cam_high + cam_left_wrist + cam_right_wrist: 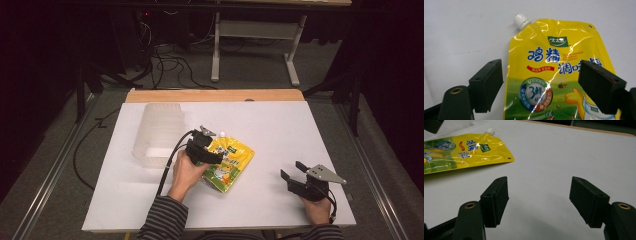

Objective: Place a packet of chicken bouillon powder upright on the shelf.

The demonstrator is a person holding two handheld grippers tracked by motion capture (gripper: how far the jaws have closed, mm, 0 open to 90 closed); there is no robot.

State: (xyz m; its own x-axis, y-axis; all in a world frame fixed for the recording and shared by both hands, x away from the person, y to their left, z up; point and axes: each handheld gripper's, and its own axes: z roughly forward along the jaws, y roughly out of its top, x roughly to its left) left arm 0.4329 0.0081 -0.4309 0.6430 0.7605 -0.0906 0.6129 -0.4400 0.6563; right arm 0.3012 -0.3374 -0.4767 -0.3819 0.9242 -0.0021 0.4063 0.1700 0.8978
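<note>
1 yellow spouted seasoning pouch point(229, 162) lies flat near the middle of the white table point(280, 125), its white cap point(520, 20) pointing far; its near-left edge is hidden under the left gripper point(540, 82), jaws wide, gripping nothing. Left of it stands 1 translucent plastic container point(157, 132), hard to make out. The right gripper point(539, 200) rests near-right, jaws wide, empty.
</note>
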